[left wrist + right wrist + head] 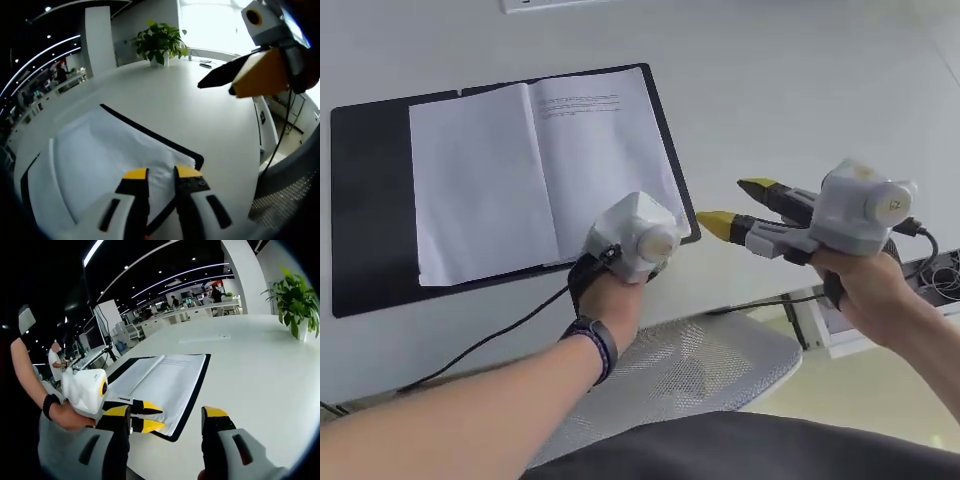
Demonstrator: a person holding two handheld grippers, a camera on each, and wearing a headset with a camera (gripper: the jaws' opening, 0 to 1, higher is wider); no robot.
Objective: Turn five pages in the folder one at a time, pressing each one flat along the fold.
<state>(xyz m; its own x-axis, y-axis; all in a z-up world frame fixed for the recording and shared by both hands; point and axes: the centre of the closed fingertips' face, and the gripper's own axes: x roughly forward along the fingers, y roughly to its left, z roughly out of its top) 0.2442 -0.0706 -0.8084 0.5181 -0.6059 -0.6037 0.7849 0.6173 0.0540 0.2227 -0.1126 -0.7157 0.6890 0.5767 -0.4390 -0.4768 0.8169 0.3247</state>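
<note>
There is one folder (360, 200), and it lies open on the white table (800, 90), close to the near edge. Its cover is black, flat and rectangular, and it forms a dark border around the paper. Inside it two white pages are visible. The left page (480, 190) is blank. The right page (605, 160) has a few lines of small print at its top, too small to read. Both sheets are smooth and they rise a little toward the fold between them.

There are two claws, each with a white plastic body and yellow tips on dark jaws. The left claw (161, 172) is at the corner of the right page that is nearest to the near edge of the table. Its jaws stand almost together, with only a narrow gap, and the paper and the black cover edge lie just in front of them. One cannot tell if the page corner is pinched. The right claw (722, 200) is in the air beside the right side of the folder. Its jaws are spread wide and have hold of nothing.

One dark wristband (598, 340) is on the left wrist, and one thin black cable (490, 340) runs from the left claw. One grey mesh chair (710, 365) is below the table edge. One green potted plant (160, 42) stands at the far side of the table.
</note>
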